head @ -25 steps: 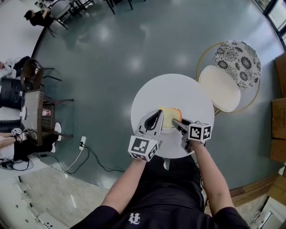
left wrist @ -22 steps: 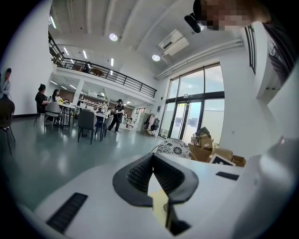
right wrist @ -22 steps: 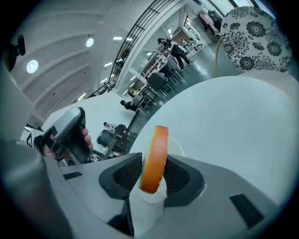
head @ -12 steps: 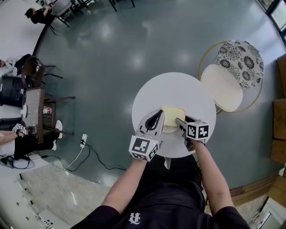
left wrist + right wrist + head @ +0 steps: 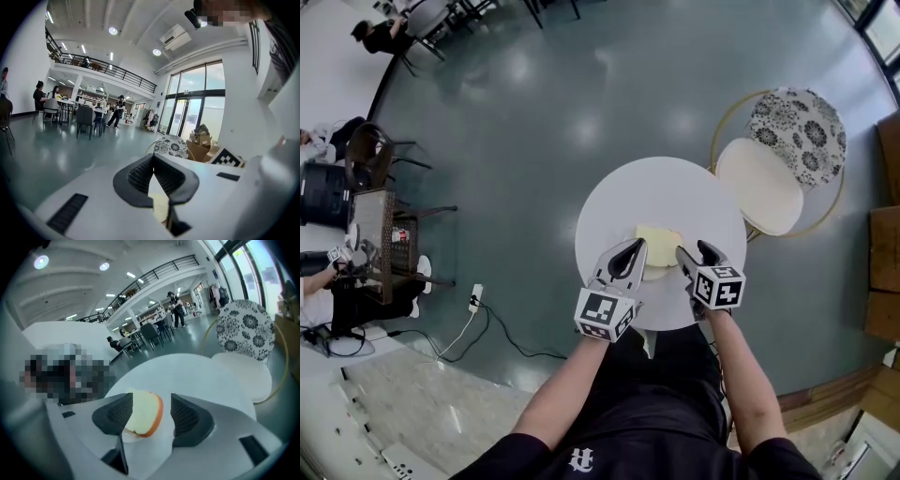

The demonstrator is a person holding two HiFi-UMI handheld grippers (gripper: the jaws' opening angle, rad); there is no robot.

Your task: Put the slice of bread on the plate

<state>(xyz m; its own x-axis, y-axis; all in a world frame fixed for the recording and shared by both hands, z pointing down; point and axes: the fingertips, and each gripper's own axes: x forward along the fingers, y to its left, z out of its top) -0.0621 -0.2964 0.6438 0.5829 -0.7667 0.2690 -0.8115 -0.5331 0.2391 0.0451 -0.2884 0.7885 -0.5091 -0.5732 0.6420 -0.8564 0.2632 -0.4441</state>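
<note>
Since a second ago the right tool (image 5: 694, 253) has slid back toward 6 o'clock, and the slice of bread (image 5: 657, 241) that was propped up in it now lies flat. Round white table (image 5: 675, 192) hasn't budged. Left tool (image 5: 633, 253) has its jaws pinched together on nothing I can see, tip at 9 o'clock of the small white plate (image 5: 649, 274). Can't tell if it touches the rim.

Right tool's jaws are opening, wide by now. The bread is framed between them but sits just past the tips at their 10 o'clock, touching neither pad. It's on the plate, near the table's 6 o'clock edge.

So I'd call this the release step, basically done. Next move just needs a clean pull-back without clipping the crust.
</note>
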